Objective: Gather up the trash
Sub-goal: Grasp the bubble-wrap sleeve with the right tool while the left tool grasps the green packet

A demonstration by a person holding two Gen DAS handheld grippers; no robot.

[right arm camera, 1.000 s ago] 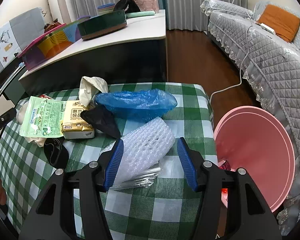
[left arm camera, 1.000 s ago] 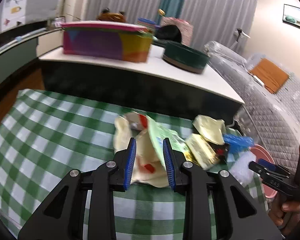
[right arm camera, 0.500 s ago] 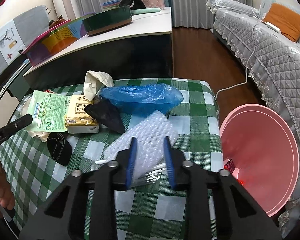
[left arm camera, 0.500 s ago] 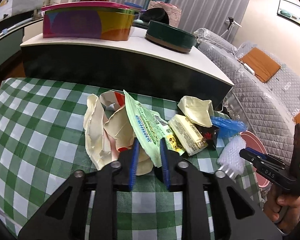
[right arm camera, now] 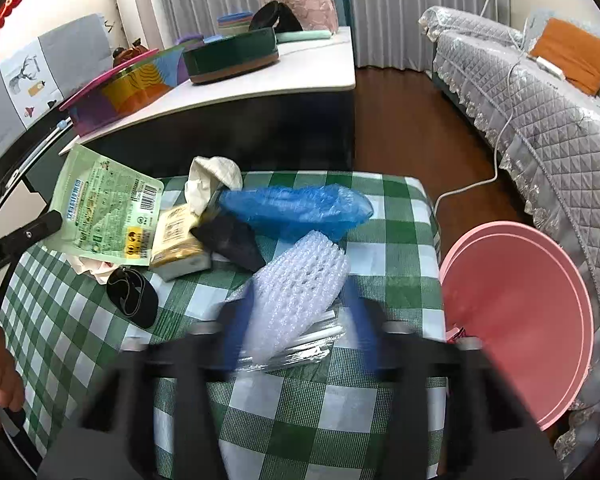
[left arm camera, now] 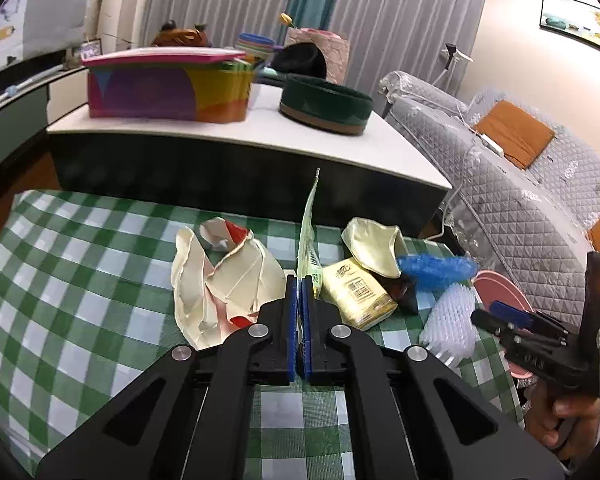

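The left gripper [left arm camera: 299, 292] has its fingers [left arm camera: 291, 320] clamped on the edge of the green wrapper [right arm camera: 104, 212], which stands edge-on above them, lifted clear of the checked surface [left arm camera: 80, 280], likely so it can be carried off without dragging the pile. Torn paper [left arm camera: 224, 280] lies just left of those fingers, a tissue pack [left arm camera: 356, 296] just right. The right gripper [right arm camera: 300, 320] is blurred; its fingers [right arm camera: 236, 320] are spreading, with white foam netting [right arm camera: 300, 292] between them but not pinched. A blue bag [right arm camera: 296, 208] and black scrap [right arm camera: 232, 240] lie beyond. The pink bin [right arm camera: 516, 320] sits right of the right fingers, below the surface edge, handy for dropping trash.
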